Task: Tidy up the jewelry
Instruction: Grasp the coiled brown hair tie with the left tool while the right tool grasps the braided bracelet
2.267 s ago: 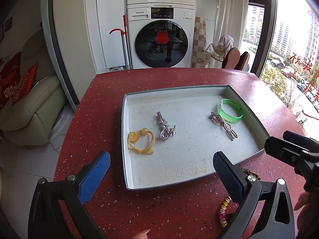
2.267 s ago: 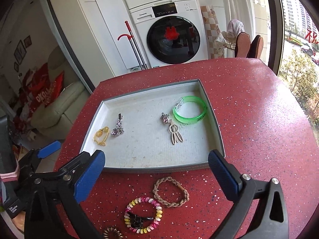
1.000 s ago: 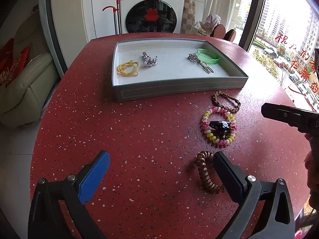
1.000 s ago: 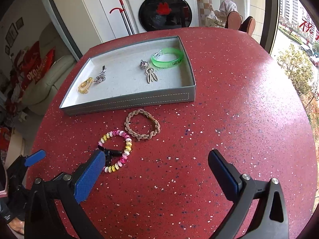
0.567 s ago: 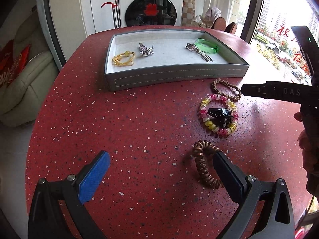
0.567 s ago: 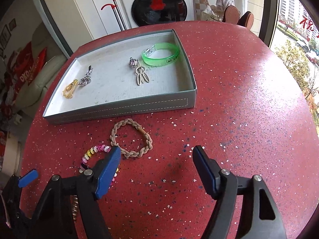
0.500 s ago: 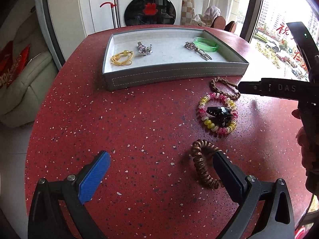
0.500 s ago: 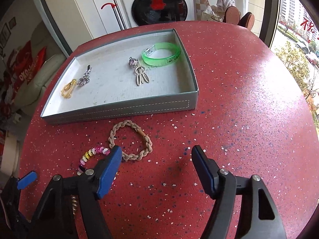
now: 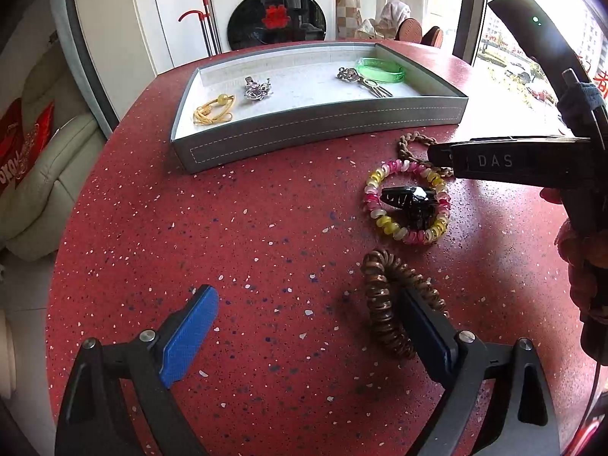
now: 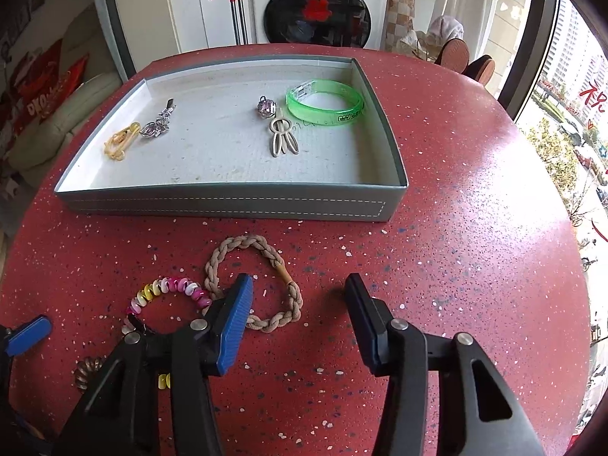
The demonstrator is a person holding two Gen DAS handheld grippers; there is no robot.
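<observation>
A grey tray [image 10: 228, 197] [image 9: 311, 129] holds a green bangle [image 10: 325, 107], a silver rabbit clip [image 10: 281, 138], a silver charm [image 10: 157, 125] and a yellow hair tie [image 10: 119, 140]. On the red table in front lie a braided beige hair tie [image 10: 266, 266], a pink-yellow coil bracelet [image 9: 406, 201] with a black clip [image 9: 410, 199] inside it, and a brown coil hair tie [image 9: 387, 300]. My right gripper [image 10: 300, 304] is open, low over the braided tie's right side. My left gripper [image 9: 307, 323] is open, its right finger over the brown coil.
The round red table [image 10: 475, 228] drops off at the right toward a window. A washing machine [image 10: 317, 3] and a mop stand beyond the table. A sofa [image 9: 41, 159] is at the left. The right gripper's body [image 9: 532, 159] reaches in from the right.
Both grippers have pulled back from the tray and dropped toward the loose ties. The right gripper's jaws have narrowed and moved over the braided tie. The left gripper has neared the brown coil.
</observation>
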